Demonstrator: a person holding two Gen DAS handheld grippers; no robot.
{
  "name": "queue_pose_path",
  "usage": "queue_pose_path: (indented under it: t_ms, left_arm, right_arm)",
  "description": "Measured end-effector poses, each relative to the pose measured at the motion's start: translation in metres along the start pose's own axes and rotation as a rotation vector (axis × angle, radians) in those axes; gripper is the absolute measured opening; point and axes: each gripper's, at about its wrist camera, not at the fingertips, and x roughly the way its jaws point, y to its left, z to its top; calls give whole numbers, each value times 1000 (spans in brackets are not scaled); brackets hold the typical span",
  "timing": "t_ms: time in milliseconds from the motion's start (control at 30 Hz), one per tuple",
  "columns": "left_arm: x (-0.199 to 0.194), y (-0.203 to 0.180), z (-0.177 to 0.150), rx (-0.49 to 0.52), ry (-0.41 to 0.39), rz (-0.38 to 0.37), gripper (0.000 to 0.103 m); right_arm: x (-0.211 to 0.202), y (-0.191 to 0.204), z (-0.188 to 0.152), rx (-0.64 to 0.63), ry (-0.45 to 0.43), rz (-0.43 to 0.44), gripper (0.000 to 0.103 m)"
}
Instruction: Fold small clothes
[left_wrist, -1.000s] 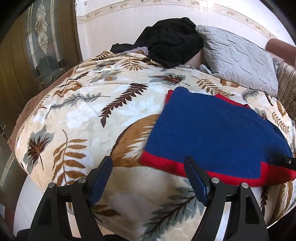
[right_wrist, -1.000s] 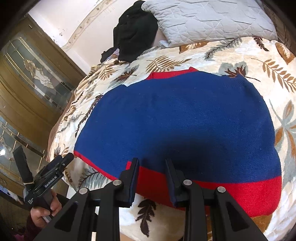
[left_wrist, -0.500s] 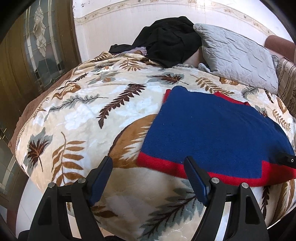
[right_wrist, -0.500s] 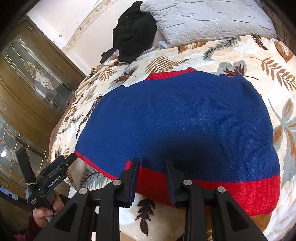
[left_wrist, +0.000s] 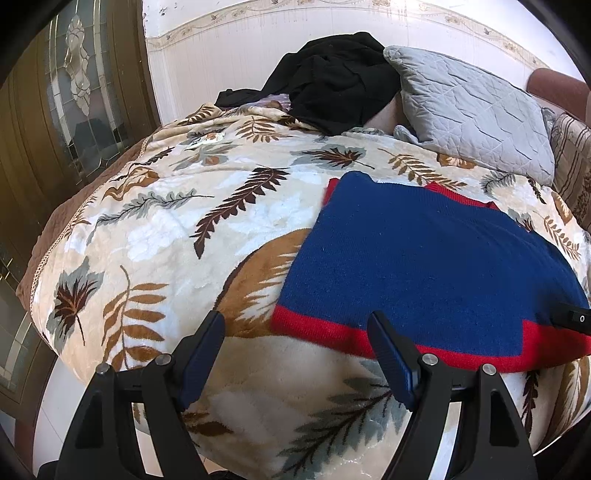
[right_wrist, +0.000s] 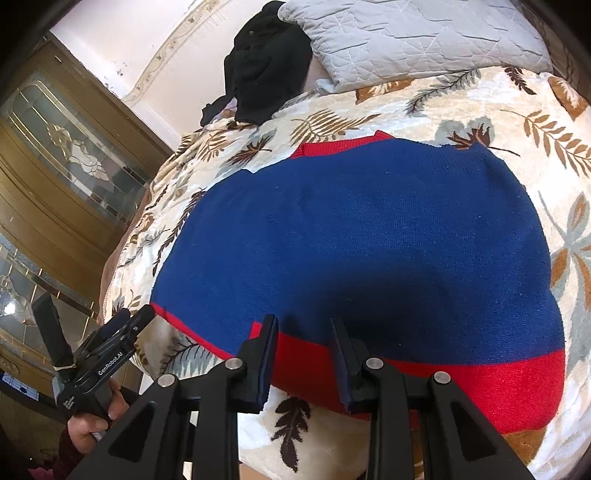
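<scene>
The left gripper (left_wrist: 295, 354) is hovering with its jaws spread wide and nothing between them, just off the near edge of the bed, its right finger lying in front of the red hem of the sweater (left_wrist: 424, 266) while its left finger is hanging over bare blanket (left_wrist: 155, 229). Seen from the right wrist camera, that same left gripper (right_wrist: 127, 325) is sitting low at the left, well apart from the garment, with the person's hand (right_wrist: 92, 417) wrapping its handle. The right gripper (right_wrist: 303, 354) is poised at the sweater's (right_wrist: 351, 251) near hem with its jaws parted and the red band (right_wrist: 480, 391) showing in the gap; whether the fingertips are touching the knit cannot be told. The sweater, blue with red trim, is lying flat on the leaf-patterned blanket (right_wrist: 498, 114), toward the right side of the bed, its red hem nearest and its red collar edge (right_wrist: 332, 147) at the far end. Beyond it, the blanket is running on toward the head of the bed, where a grey quilted pillow (left_wrist: 472, 110) is leaning on the right and a heap of black clothing (left_wrist: 332, 81) is piling up just to its left, touching it. At the far left, a wooden door with patterned glass (left_wrist: 77, 85) is standing beside the white wall (left_wrist: 221, 48).
</scene>
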Motion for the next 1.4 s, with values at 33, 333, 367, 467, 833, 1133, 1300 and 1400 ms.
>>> queue_pose_path:
  t_ms: [33, 333, 367, 467, 833, 1133, 1300, 1400]
  left_arm:
    - [0, 0, 0, 0, 0, 0, 80]
    - [-1, -1, 1, 1, -4, 3, 80]
    - [-1, -1, 0, 1, -3, 4, 80]
    - [-1, -1, 0, 5, -3, 4, 80]
    - [0, -7, -2, 31, -5, 34, 80]
    - [-2, -11, -2, 34, 8, 26, 80]
    - [-5, -9, -4, 1, 52, -52, 80]
    - [0, -1, -3, -84, 127, -183, 80]
  right_arm:
    - [0, 0, 0, -1, 0, 0, 32]
    - [2, 3, -1, -9, 3, 1, 32]
    - [3, 3, -1, -10, 5, 1, 32]
    - [6, 2, -2, -10, 22, -1, 32]
    - [3, 2, -2, -13, 29, 1, 33]
    - [-17, -6, 2, 12, -31, 30, 32]
    - [-20, -4, 2, 6, -32, 45, 32]
    - [-20, -2, 2, 2, -32, 55, 32]
